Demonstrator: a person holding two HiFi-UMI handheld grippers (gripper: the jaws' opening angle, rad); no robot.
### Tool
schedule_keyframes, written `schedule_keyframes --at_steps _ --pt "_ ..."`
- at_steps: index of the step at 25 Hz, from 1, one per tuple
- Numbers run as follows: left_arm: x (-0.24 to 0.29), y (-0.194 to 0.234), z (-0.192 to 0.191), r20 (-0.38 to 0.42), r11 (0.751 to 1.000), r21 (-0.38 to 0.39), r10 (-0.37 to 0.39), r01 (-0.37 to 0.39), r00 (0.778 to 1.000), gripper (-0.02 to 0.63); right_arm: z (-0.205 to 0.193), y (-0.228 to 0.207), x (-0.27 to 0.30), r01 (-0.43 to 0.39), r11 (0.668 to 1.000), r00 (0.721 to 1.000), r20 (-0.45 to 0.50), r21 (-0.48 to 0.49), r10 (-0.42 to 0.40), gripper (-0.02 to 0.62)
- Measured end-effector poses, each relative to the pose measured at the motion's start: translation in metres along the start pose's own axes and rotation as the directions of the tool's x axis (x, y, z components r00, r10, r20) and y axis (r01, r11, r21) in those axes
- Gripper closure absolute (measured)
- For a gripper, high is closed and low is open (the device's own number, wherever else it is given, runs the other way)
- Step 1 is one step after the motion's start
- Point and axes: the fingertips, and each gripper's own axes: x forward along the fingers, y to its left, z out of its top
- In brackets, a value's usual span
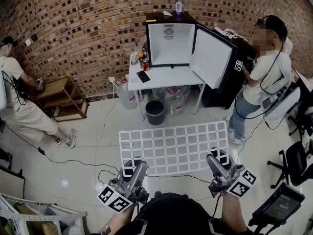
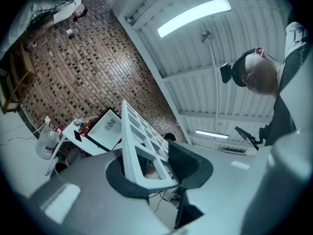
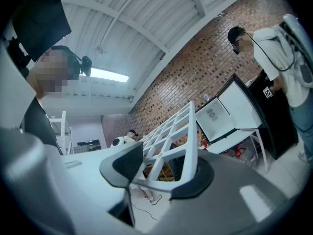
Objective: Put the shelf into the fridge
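Observation:
A white grid shelf (image 1: 173, 148) hangs level above the floor in front of me, held at its two near corners. My left gripper (image 1: 134, 166) is shut on the near left corner, and my right gripper (image 1: 216, 158) is shut on the near right one. In the left gripper view the shelf (image 2: 139, 136) runs away between the dark pads of that gripper (image 2: 156, 173). The right gripper view shows the shelf (image 3: 171, 141) clamped in the same way by its gripper (image 3: 161, 177). The small fridge (image 1: 168, 43) stands open on a white table (image 1: 166, 77), its door (image 1: 211, 58) swung right.
Cans (image 1: 145, 62) and a phone (image 1: 143, 76) lie on the table beside the fridge. Under it are a black bin (image 1: 154, 112) and water jugs (image 1: 128, 94). One person (image 1: 261, 77) stands right of the door, another (image 1: 24, 106) at a wooden rack (image 1: 61, 97). Chairs (image 1: 293, 160) crowd the right.

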Motion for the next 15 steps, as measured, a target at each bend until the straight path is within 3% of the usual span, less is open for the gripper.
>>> schedule_keyframes --at_steps 15 --pt "-0.004 0.051 0.032 0.009 0.999 -0.023 -0.040 0.040 0.999 0.489 -0.010 0.013 0.054 0.034 0.999 0.999 -0.011 -0.021 -0.034 0.417"
